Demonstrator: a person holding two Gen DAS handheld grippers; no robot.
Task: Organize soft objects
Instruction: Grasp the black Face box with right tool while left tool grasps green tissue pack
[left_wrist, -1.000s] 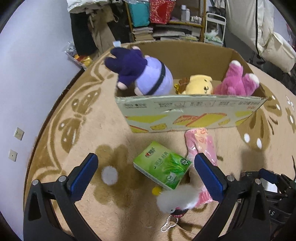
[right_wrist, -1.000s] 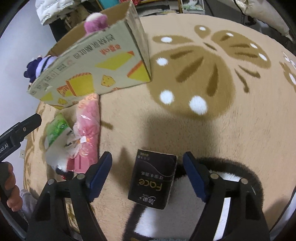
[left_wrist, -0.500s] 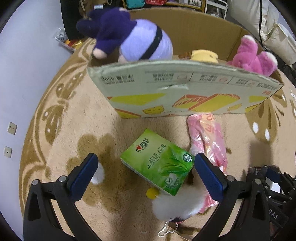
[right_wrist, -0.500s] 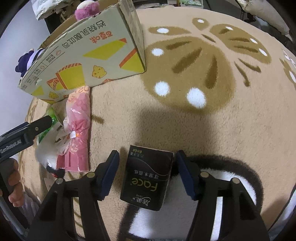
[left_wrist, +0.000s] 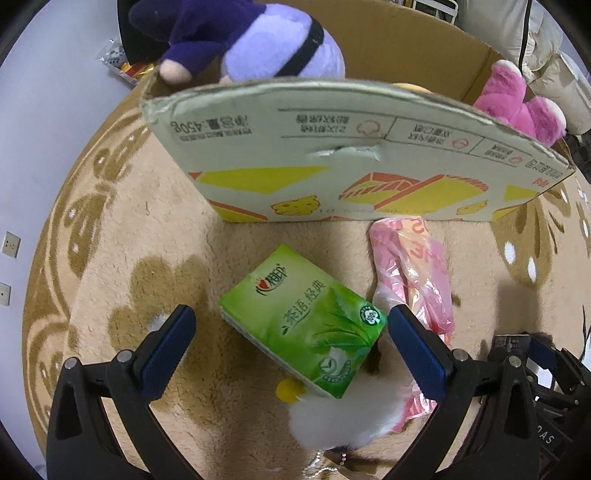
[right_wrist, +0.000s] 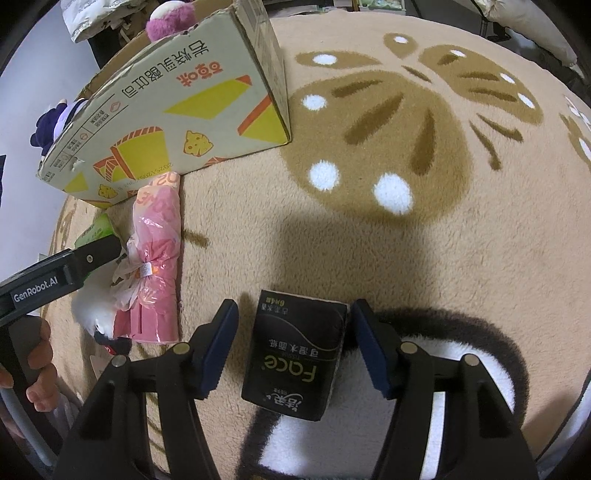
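While the left gripper (left_wrist: 287, 334) spreads its fingers around a green rectangular tissue pack (left_wrist: 303, 325), the right gripper (right_wrist: 293, 345) straddles a black tissue pack (right_wrist: 294, 354), fingers apart.

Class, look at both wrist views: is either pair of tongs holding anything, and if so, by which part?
Nothing is held. The left tongs stand open around the green tissue pack; the right tongs straddle the black tissue pack, with gaps showing on both sides.

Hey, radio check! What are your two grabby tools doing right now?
Left tool open around green pack. Right tool open around black pack. White fluff crowds green pack.
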